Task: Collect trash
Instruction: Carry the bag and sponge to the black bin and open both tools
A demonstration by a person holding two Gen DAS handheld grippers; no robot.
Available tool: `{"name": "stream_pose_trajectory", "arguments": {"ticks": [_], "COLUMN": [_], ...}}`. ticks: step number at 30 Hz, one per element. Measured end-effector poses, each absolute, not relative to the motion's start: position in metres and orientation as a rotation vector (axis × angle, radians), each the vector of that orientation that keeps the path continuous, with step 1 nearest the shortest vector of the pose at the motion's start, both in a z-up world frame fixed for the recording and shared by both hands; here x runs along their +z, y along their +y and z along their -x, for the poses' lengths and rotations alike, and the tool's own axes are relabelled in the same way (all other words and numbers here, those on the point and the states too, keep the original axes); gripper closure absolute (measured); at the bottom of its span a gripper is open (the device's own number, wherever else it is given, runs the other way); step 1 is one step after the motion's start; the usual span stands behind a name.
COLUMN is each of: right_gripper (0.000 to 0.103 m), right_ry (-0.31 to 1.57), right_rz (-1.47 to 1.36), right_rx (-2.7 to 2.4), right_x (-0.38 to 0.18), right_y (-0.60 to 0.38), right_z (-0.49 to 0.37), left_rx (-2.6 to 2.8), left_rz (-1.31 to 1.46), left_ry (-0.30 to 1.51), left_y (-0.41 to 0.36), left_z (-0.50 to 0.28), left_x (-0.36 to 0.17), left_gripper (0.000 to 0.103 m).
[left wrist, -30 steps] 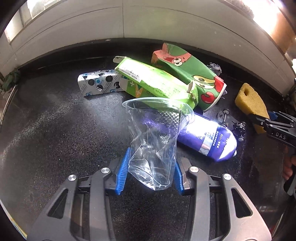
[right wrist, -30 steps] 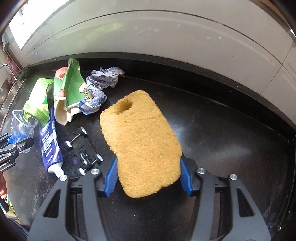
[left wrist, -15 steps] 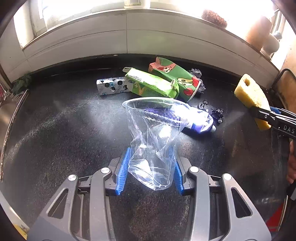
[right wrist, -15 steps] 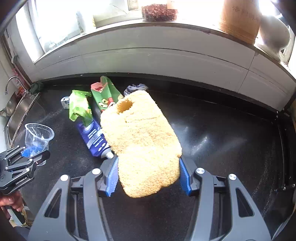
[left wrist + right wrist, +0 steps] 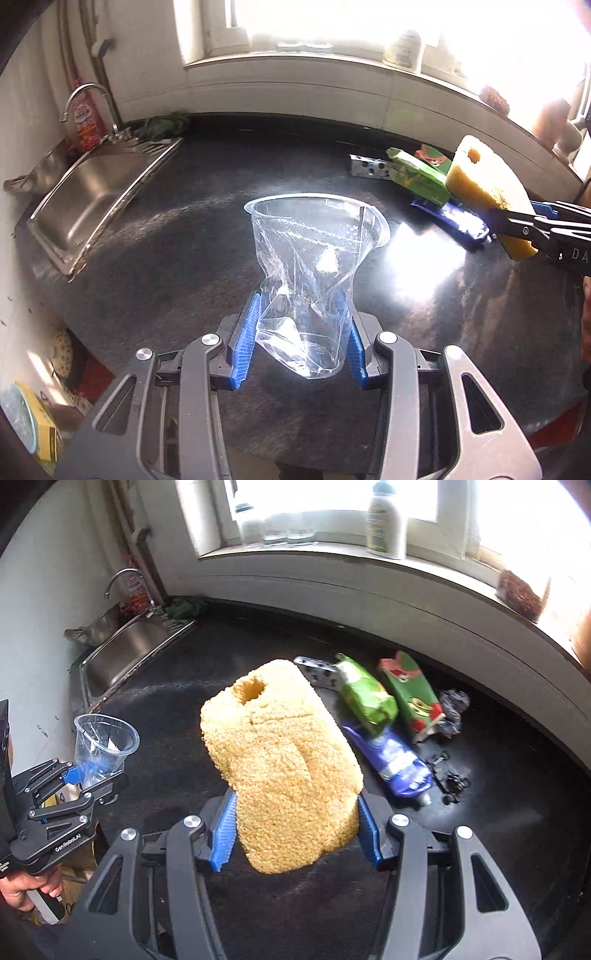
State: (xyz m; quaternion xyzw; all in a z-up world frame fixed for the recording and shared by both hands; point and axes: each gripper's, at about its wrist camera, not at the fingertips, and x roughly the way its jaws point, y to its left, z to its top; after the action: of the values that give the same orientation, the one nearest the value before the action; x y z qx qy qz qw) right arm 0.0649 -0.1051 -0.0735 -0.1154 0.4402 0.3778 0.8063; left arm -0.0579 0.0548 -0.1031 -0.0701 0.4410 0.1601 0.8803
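Observation:
My left gripper (image 5: 299, 336) is shut on a crumpled clear plastic cup (image 5: 314, 266) and holds it above the black counter; it also shows in the right wrist view (image 5: 96, 771) with the cup (image 5: 103, 744). My right gripper (image 5: 295, 830) is shut on a yellow sponge (image 5: 280, 760), seen in the left wrist view (image 5: 484, 192) at the right. On the counter lie a light green carton (image 5: 364, 696), a green cartoon carton (image 5: 410, 694), a blue tube (image 5: 391, 762), a blister pack (image 5: 317, 670) and crumpled paper (image 5: 452, 709).
A steel sink (image 5: 88, 195) with a tap (image 5: 77, 99) is at the left end of the counter. A small black toy frame (image 5: 450, 775) lies by the tube. Bottles stand on the windowsill (image 5: 384, 520). A green cloth (image 5: 162, 125) lies behind the sink.
Both grippers have lifted and pulled back from the trash pile with cup and sponge still held. The views now take in the sink and window.

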Motion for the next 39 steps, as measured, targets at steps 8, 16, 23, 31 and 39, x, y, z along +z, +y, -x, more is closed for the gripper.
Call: {"name": "stream_pose_trajectory", "arguments": {"ticks": [8,16,23,31,39], "right_gripper": [0.049,0.048,0.048,0.047,0.047], "right_ry": [0.942,0.941,0.968,1.011,1.102], "right_rz": [0.405,0.568,0.680,0.730,0.809], "right_rx": [1.278,1.620,1.724,1.672,1.572], "right_x": [-0.069,-0.075,-0.097,-0.129,-0.197], "right_y": [0.066,0.176,0.222,0.244,0.262], "right_z": [0.067,0.204,0.280,0.290,0.285], "left_rx": [0.695,1.015,1.136,1.134,1.085], "left_rz": [0.311,0.487,0.590,0.651,0.716], "left_ry": [0.939,0.934,0.911,0.928,0.968], "left_y": [0.152,0.203,0.217,0.240,0.261], "left_z": [0.209,0.351,0.411,0.426,0.416], "left_x": [-0.104,-0.116,-0.129,-0.165,-0.228], "left_gripper": [0.061,0.061,0.061,0.061,0.061]}}
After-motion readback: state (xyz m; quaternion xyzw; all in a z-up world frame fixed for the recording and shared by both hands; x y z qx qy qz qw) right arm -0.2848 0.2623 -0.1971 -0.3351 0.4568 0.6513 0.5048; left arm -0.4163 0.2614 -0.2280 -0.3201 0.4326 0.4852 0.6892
